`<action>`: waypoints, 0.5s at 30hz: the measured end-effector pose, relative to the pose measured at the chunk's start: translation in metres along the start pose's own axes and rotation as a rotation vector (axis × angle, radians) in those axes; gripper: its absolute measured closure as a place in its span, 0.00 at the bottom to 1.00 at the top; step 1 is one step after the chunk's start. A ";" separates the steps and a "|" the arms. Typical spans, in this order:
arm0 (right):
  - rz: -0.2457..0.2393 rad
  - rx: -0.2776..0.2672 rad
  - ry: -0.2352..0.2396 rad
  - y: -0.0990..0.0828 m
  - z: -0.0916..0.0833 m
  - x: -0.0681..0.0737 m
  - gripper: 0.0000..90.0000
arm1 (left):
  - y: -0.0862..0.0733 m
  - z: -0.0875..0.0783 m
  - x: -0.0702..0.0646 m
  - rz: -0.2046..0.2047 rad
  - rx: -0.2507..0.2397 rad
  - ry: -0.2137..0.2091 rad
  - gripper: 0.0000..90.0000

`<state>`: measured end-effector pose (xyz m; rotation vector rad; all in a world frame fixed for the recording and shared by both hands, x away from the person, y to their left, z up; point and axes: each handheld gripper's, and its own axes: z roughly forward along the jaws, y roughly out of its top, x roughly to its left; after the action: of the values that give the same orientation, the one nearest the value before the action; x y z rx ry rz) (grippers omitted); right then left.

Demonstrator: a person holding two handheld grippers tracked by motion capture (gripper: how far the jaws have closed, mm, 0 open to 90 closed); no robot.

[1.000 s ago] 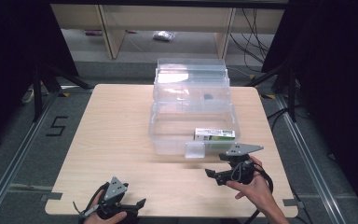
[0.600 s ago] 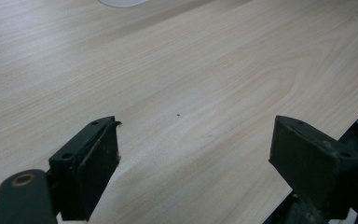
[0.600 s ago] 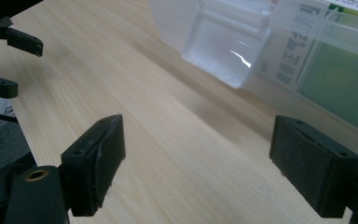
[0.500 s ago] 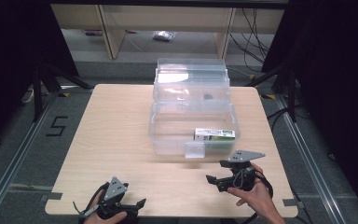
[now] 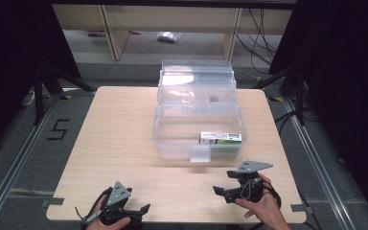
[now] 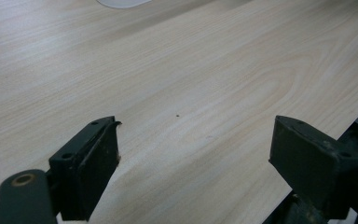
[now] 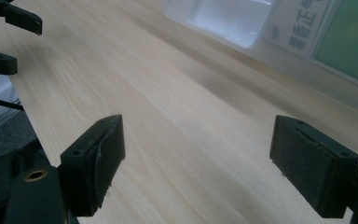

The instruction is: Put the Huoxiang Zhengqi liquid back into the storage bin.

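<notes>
Your right gripper (image 5: 223,191) sits low over the near right part of the wooden table (image 5: 120,139), held in your right hand (image 5: 261,206), its jaws spread wide with nothing between them but bare wood grain. In the right gripper view the two black pads stand far apart, and beyond them rises the front wall of the clear plastic box (image 7: 242,21), its moulded latch tab just ahead and a green-and-white carton (image 7: 326,28) showing through the wall (the print on the carton is too blurred to read).

From the high view, that clear plastic box (image 5: 199,112) stands at the middle of the table's far half with its lid tipped back, and the green-and-white carton (image 5: 220,138) lies inside it against the front right corner. The right gripper is near the box's front wall but apart from it.

Your left gripper (image 5: 141,209) rests at the near left edge of the table, well apart from the box, in your left hand (image 5: 106,221). Its jaws are likewise wide apart and hold nothing; the left gripper view looks across open tabletop between the two pads, with the table's edge falling away at the right.
</notes>
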<state>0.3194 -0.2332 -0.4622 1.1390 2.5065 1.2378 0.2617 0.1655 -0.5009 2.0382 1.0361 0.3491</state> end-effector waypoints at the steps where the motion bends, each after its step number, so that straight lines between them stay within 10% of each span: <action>1: -0.021 -0.005 -0.008 -0.001 0.000 -0.001 0.21 | 0.000 0.000 0.000 0.000 -0.005 0.003 0.17; 15: 0.026 0.015 -0.006 -0.018 -0.002 0.005 0.20 | 0.000 0.000 0.000 0.004 -0.003 -0.005 0.17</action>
<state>0.3050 -0.2377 -0.4726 1.1803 2.5092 1.2217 0.2616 0.1656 -0.5012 2.0377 1.0277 0.3474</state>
